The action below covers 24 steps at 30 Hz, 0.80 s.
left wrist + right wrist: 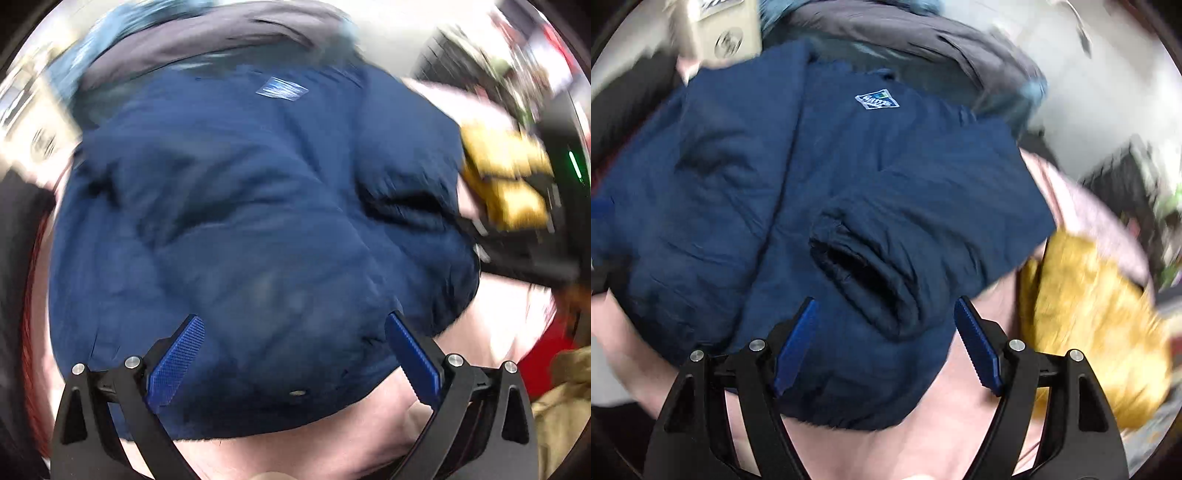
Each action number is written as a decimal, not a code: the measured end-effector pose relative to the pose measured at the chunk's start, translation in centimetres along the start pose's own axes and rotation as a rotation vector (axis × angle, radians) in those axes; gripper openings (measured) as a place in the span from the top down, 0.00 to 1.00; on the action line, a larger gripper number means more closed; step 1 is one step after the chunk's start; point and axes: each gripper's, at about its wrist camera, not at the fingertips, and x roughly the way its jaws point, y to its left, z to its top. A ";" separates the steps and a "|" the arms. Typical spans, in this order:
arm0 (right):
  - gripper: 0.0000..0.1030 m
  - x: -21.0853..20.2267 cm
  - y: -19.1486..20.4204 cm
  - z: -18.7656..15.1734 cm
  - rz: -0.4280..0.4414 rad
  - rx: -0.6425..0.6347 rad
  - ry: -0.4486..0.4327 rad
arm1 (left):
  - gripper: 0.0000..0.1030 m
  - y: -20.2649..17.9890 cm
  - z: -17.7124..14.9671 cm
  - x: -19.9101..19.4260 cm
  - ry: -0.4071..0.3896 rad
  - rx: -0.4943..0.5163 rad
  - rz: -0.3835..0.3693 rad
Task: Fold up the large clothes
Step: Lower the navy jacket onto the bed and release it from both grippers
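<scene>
A navy blue padded jacket (240,221) lies spread on a pale pink sheet (314,454), with a small logo patch (282,88) near its far end. My left gripper (295,339) is open above the jacket's near hem, holding nothing. In the right wrist view the same jacket (738,203) shows a sleeve folded across it, its dark cuff (864,273) pointing toward me. My right gripper (884,325) is open just above the cuff and the near hem. The logo patch (877,99) is at the far end.
A grey and light blue garment (916,33) lies beyond the jacket. A mustard yellow garment (1089,314) lies to the right on the sheet (923,443); it also shows in the left wrist view (509,177). A khaki garment (565,406) is at lower right.
</scene>
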 end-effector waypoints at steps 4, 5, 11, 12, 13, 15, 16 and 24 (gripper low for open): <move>0.31 2.3 0.4 1.0 -0.050 -0.059 0.023 | 0.06 -2.7 0.3 3.0 0.062 0.140 0.056; 0.33 2.8 0.4 1.2 -0.059 -0.066 0.027 | 0.06 -3.2 0.4 4.0 0.083 0.167 0.081; 0.84 6.1 -0.3 1.3 -0.085 -0.037 0.124 | 0.07 -2.9 0.9 6.3 0.148 0.129 0.076; 0.86 5.8 -0.8 1.5 -0.067 0.002 0.116 | 0.08 -2.7 1.0 6.4 0.152 0.111 0.069; 0.88 5.2 -1.5 1.6 -0.049 0.044 0.103 | 0.11 -2.6 1.1 6.5 0.150 0.103 0.065; 0.89 3.4 -3.2 1.8 -0.007 0.126 0.067 | 0.17 -2.3 1.2 6.4 0.146 0.079 0.053; 0.89 2.7 -4.1 2.2 0.012 0.159 0.053 | 0.20 -2.1 1.2 6.4 0.148 0.067 0.048; 0.91 -8.3 -19.5 1.0 0.126 0.585 -0.189 | 0.28 -1.8 1.8 6.4 0.169 0.032 0.037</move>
